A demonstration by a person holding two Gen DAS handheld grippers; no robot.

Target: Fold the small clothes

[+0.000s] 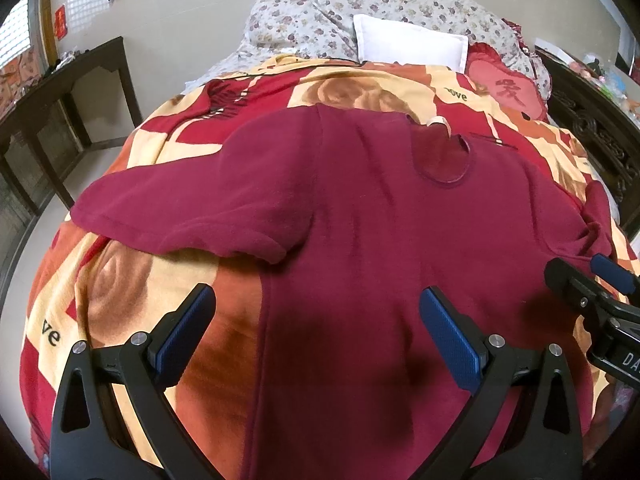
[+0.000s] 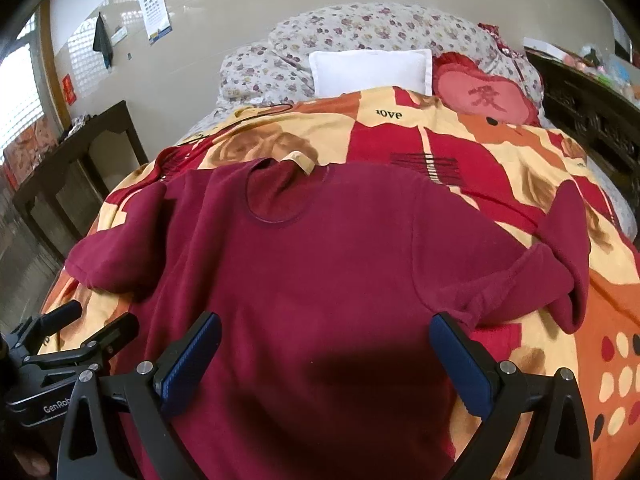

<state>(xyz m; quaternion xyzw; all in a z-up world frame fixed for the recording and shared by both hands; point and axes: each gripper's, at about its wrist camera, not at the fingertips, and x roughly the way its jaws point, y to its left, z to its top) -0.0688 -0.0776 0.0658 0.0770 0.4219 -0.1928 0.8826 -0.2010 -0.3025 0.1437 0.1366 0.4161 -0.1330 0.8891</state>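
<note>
A maroon short-sleeved T-shirt (image 1: 380, 216) (image 2: 320, 256) lies spread face up on the bed, collar toward the pillows, both sleeves out to the sides. My left gripper (image 1: 318, 320) hovers open above the shirt's lower left part, its blue pads wide apart with nothing between them. My right gripper (image 2: 324, 348) also stands open over the lower right part of the shirt. Each gripper shows at the edge of the other's view: the right one (image 1: 596, 280) and the left one (image 2: 80, 332). The shirt's hem is hidden below both views.
The shirt rests on a red, orange and cream blanket (image 2: 500, 148) covering the bed. A white pillow (image 2: 372, 68), a floral duvet (image 2: 360, 28) and a red heart cushion (image 2: 484, 96) sit at the head. A dark wooden table (image 1: 60, 120) stands left of the bed, a dark headboard (image 2: 592, 112) right.
</note>
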